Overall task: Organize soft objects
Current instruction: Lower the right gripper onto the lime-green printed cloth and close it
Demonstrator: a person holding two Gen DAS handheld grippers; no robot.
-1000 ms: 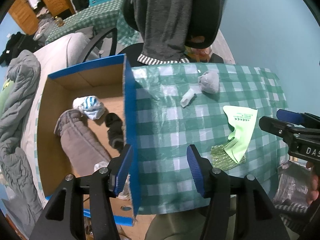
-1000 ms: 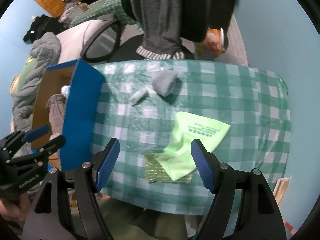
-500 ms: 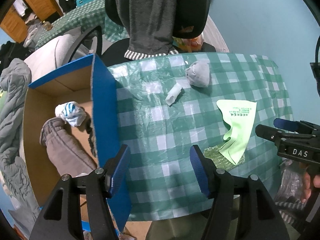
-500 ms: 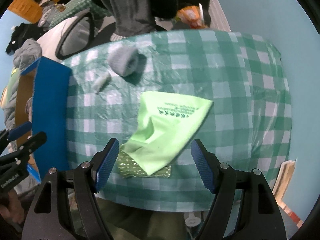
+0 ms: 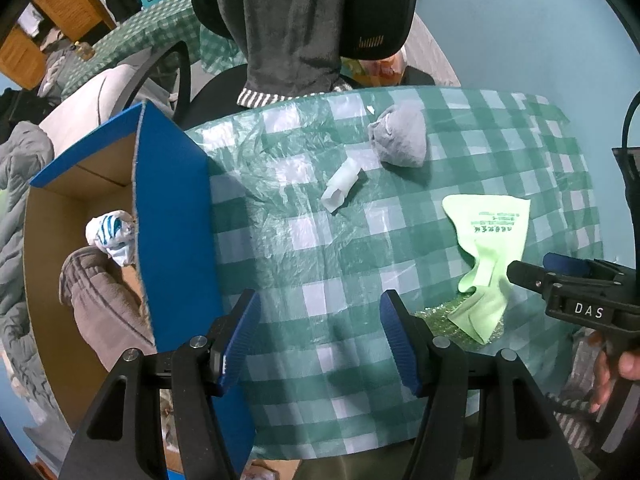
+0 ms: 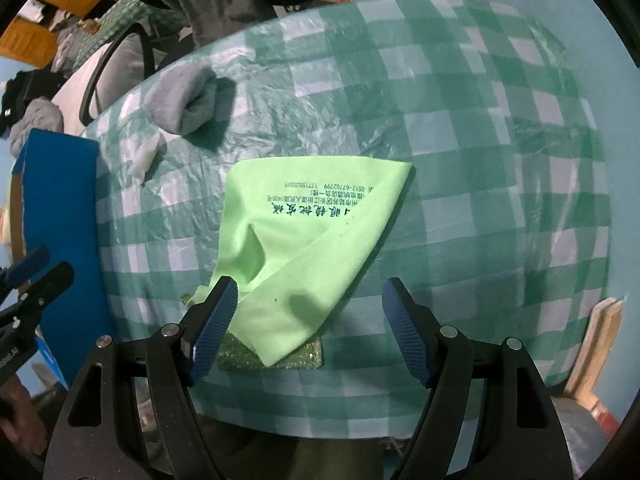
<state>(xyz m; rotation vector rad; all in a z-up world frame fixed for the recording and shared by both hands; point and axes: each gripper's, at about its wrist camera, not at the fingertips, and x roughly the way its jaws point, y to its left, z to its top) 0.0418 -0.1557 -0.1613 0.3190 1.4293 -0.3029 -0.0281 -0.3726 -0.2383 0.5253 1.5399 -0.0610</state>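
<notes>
Sitting partway done, judging by the layout: lying already inside the blue-walled cardboard box (image 5: 172, 216) are a white-and-blue striped bundle (image 5: 110, 234) and a brown-grey folded garment (image 5: 100, 304). Waiting on the green-checked tablecloth (image 5: 320, 264) are a grey balled sock (image 5: 400, 138), a small white wad (image 5: 340, 190), a lime-green printed cloth (image 6: 304, 236) and a glittery green pad (image 6: 276, 356) under its near corner. Hovering with fingers spread wide and gripping nothing: the right gripper (image 6: 308, 316) just above that cloth, the left gripper (image 5: 320, 336) beside the box.

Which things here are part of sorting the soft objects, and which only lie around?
Part of the job:
- light green printed cloth
- rolled grey sock
- small white crumpled piece
- blue cardboard box holding a grey garment and a white-and-blue striped bundle

Only lying around:
- glittery green sheet under the cloth
- dark grey clothing on the chair
</notes>
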